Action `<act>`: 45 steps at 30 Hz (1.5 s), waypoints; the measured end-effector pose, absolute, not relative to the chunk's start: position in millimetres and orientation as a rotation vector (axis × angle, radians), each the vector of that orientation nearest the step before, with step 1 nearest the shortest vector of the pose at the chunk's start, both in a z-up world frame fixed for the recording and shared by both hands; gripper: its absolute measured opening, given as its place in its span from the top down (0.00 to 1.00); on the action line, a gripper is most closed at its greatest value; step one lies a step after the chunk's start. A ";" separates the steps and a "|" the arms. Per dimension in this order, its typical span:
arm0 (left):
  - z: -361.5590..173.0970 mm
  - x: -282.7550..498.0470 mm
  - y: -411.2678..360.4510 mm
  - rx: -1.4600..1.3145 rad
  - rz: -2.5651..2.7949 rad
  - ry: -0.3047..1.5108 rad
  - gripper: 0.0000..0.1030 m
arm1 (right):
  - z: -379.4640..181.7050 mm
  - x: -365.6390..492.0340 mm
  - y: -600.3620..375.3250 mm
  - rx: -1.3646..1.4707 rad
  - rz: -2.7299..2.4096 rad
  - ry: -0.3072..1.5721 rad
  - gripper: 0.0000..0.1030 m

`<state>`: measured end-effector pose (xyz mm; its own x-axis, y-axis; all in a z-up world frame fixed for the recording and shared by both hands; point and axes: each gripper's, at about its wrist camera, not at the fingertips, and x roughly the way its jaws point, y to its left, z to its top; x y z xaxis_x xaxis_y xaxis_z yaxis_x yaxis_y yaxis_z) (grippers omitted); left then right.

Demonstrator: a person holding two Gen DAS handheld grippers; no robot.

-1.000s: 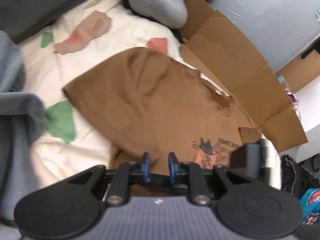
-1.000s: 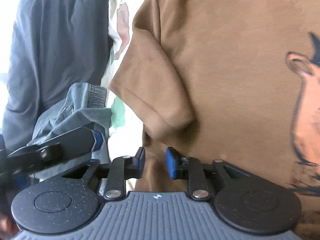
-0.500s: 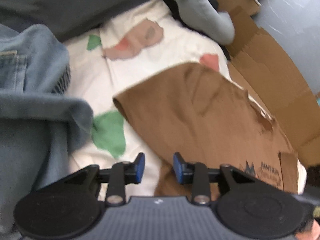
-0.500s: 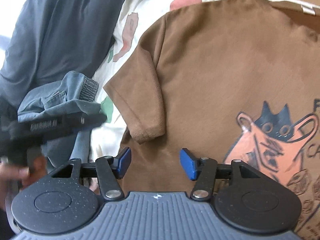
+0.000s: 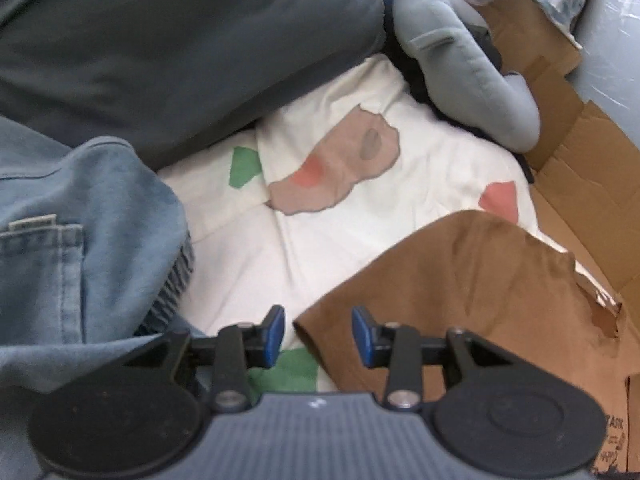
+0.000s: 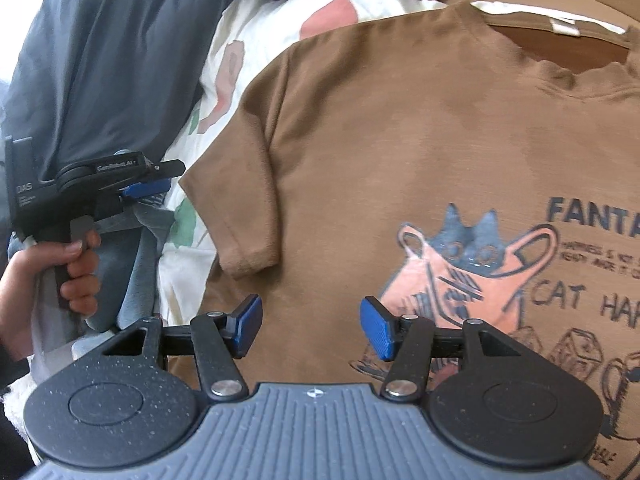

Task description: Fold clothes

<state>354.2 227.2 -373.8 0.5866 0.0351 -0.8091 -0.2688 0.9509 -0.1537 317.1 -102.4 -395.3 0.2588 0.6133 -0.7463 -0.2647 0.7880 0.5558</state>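
A brown T-shirt [image 6: 420, 128] with a cat print lies flat, front up, on a white patterned sheet [image 5: 332, 240]. Its left short sleeve [image 6: 244, 200] points toward me in the right wrist view. My right gripper [image 6: 310, 330] is open above the shirt's lower body, nothing between the blue pads. My left gripper [image 5: 318, 336] is open too, hovering over the sleeve hem [image 5: 316, 332] at the shirt's edge. In the right wrist view the left gripper [image 6: 144, 188] is seen from the side, held by a hand [image 6: 48, 276], just left of the sleeve.
Blue denim jeans [image 5: 72, 248] are bunched at the left. A dark grey pillow [image 5: 180, 40] and a light grey plush [image 5: 468, 68] lie at the back. Flattened cardboard [image 5: 568, 168] lines the right side, under the shirt's collar.
Both grippers have let go of the shirt and opened wider. They have pulled back, the left one moving left toward the sleeve; the shirt now lies spread flat.
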 end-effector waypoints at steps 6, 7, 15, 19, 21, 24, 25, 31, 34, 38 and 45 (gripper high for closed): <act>-392.2 359.1 229.0 -0.268 0.204 0.964 0.71 | -386.0 317.3 -107.7 0.353 0.609 1.149 0.41; -393.6 359.4 229.5 -0.271 0.209 0.962 0.71 | -384.5 317.3 -108.6 0.353 0.609 1.146 0.41; -385.1 361.9 234.2 -0.314 0.197 0.951 0.97 | -372.1 318.1 -114.8 0.358 0.608 1.119 0.41; -365.7 361.1 230.5 -0.301 0.145 0.941 0.98 | -366.4 322.4 -111.4 0.369 0.621 1.085 0.41; -353.2 361.0 227.5 -0.301 0.117 0.933 0.98 | -363.5 325.2 -109.7 0.371 0.633 1.072 0.41; -336.2 361.4 220.1 -0.305 0.083 0.930 0.98 | -357.8 330.5 -105.4 0.371 0.654 1.050 0.41; -330.6 362.4 216.4 -0.305 0.068 0.931 0.98 | -355.6 332.4 -103.6 0.375 0.662 1.040 0.41; -303.5 371.8 191.3 -0.313 -0.020 0.955 0.98 | -342.2 340.2 -85.4 0.385 0.711 0.955 0.46; -296.4 377.6 178.7 -0.333 -0.055 0.981 0.98 | -335.8 342.5 -75.1 0.397 0.728 0.916 0.46; -289.1 383.2 160.9 -0.351 -0.100 1.011 0.98 | -327.8 347.2 -64.5 0.416 0.729 0.885 0.46; -280.4 394.0 131.4 -0.353 -0.150 1.037 0.98 | -319.6 361.3 -51.2 0.409 0.727 0.837 0.46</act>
